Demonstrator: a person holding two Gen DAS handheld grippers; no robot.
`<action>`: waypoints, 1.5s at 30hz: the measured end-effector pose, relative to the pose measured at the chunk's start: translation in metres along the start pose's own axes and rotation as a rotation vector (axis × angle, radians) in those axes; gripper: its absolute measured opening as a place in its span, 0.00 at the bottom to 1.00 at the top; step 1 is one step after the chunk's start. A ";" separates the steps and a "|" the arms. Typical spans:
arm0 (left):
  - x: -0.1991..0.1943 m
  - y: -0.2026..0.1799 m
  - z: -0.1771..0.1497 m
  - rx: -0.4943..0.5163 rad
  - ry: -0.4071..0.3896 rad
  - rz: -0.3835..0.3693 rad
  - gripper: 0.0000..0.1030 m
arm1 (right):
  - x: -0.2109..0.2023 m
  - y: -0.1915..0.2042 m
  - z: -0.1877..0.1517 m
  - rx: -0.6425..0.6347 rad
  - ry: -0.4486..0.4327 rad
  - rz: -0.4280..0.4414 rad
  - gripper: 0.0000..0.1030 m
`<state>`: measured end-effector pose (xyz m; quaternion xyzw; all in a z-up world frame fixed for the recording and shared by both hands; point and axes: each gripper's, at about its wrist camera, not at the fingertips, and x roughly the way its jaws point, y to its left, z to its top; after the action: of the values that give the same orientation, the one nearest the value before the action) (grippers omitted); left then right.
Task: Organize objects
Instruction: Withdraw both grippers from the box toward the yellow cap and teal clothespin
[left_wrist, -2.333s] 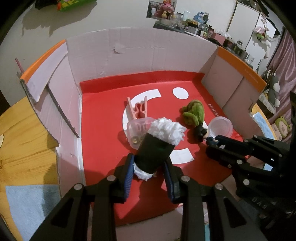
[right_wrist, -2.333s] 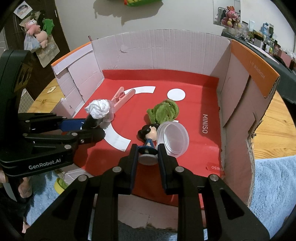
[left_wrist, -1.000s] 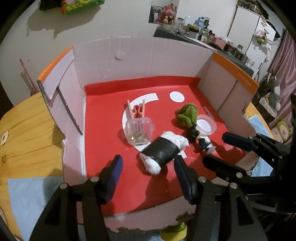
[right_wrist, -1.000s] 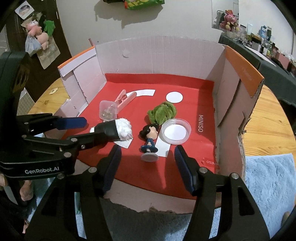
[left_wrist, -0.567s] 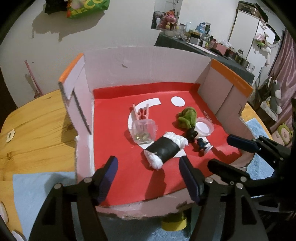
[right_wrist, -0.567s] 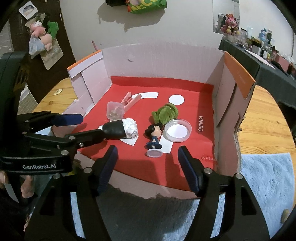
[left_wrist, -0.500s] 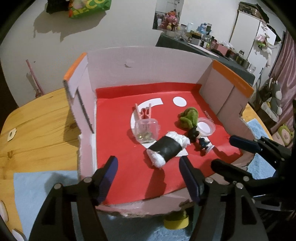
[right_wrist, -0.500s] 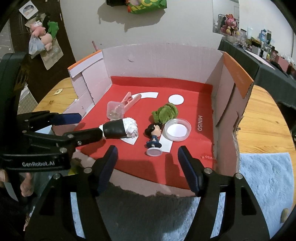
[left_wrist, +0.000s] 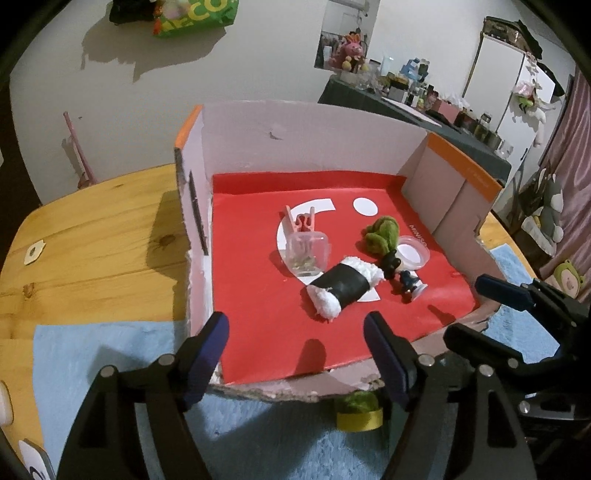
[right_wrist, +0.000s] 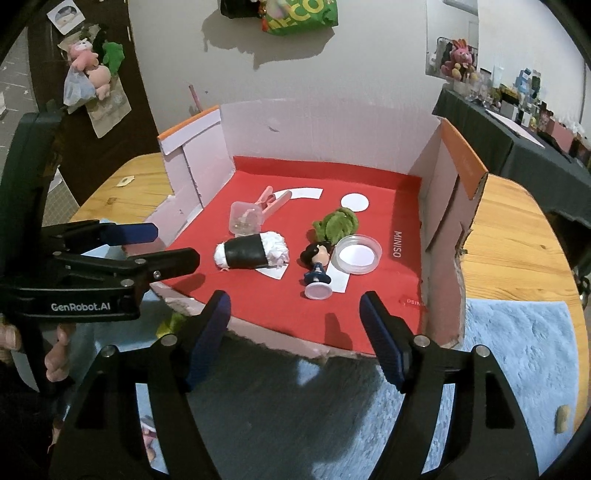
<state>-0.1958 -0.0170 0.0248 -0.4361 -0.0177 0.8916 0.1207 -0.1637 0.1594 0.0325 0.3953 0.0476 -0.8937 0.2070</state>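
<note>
Box wall (left_wrist: 306, 382) before both empty claws, perhaps tape roll (left_wrist: 357, 415) below

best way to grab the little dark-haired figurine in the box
Grip the figurine across its narrow body, between the big head and the round white base. It stands near the box's open front edge, so come in from the front with the right gripper, whose jaws are open, clear of the clear round lid beside it.

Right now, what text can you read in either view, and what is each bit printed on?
"GenRobot.AI": on the body of the left tongs, seen from the right wrist.
"MINISO": white letters on the red box floor.
Small white print at the floor's front right corner: too blurred to read.
Green bag on the wall: lettering cut off, unreadable.
</note>
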 end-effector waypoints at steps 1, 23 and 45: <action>-0.001 0.000 -0.001 -0.002 -0.002 0.000 0.75 | -0.002 0.001 -0.001 0.000 -0.002 0.002 0.69; -0.029 -0.003 -0.022 -0.011 -0.035 -0.004 0.82 | -0.037 0.022 -0.023 -0.035 -0.035 0.017 0.77; -0.038 -0.004 -0.050 -0.004 -0.016 -0.016 0.82 | -0.027 0.039 -0.051 -0.061 0.022 0.042 0.77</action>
<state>-0.1333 -0.0254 0.0233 -0.4291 -0.0242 0.8940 0.1268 -0.0961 0.1453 0.0205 0.3996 0.0686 -0.8829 0.2370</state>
